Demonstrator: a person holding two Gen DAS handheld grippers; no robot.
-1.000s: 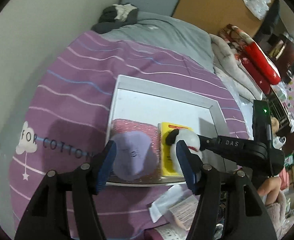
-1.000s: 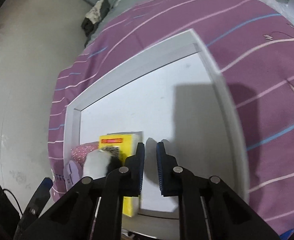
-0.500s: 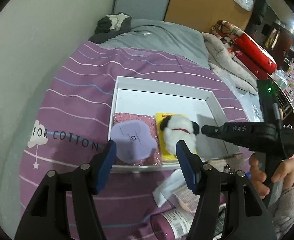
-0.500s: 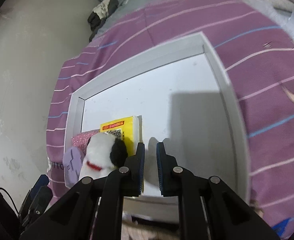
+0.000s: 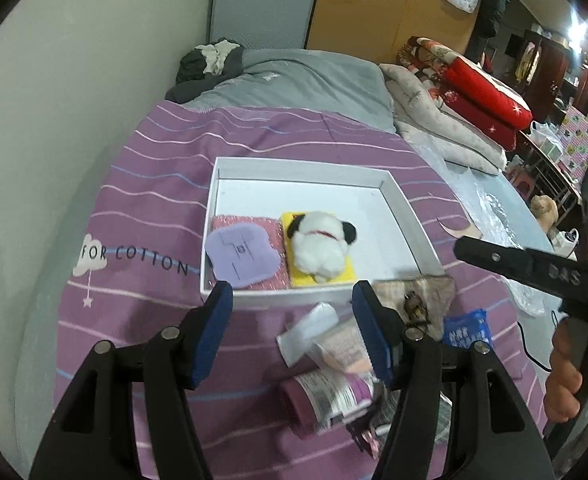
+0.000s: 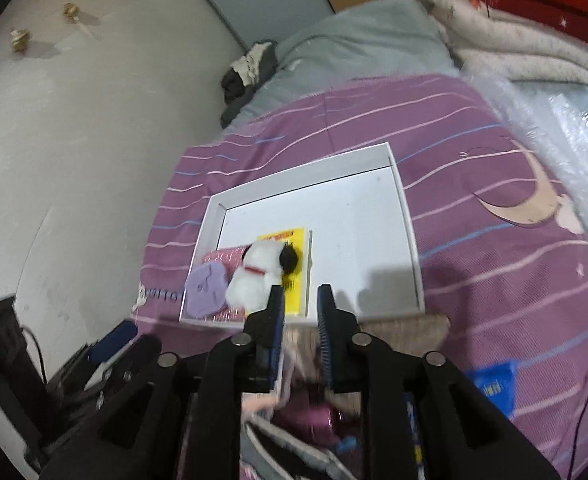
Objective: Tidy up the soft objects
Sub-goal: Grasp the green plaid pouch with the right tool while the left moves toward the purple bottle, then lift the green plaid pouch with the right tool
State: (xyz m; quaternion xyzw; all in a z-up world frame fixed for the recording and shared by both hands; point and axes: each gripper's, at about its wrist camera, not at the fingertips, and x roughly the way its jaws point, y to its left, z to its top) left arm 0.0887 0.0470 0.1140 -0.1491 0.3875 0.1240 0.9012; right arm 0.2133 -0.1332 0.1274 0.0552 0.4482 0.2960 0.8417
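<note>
A white tray (image 5: 409, 224) lies on the purple striped bedspread. In its near left part a lilac cloud-shaped pad (image 5: 241, 251) lies on a pink glittery pad (image 5: 272, 226). Beside them a white plush dog (image 5: 319, 246) with black ears lies on a yellow sponge (image 5: 349, 274). My left gripper (image 5: 294, 330) is open and empty, hovering over the near tray rim. My right gripper (image 6: 301, 322) has its jaws a narrow gap apart and is empty, just short of the tray (image 6: 407, 240); the dog (image 6: 260, 270) lies ahead to the left.
In front of the tray lie a beige knitted pouch (image 5: 433, 292), a clear packet (image 5: 313, 332), a purple tube (image 5: 325, 396) and a blue packet (image 5: 467, 330). Folded grey and red quilts (image 5: 481, 92) are at the back right, the wall at the left.
Both grippers have pulled back from the tray toward the near side. The plush dog, earlier right at the right gripper's tips, now lies free on the yellow sponge.
</note>
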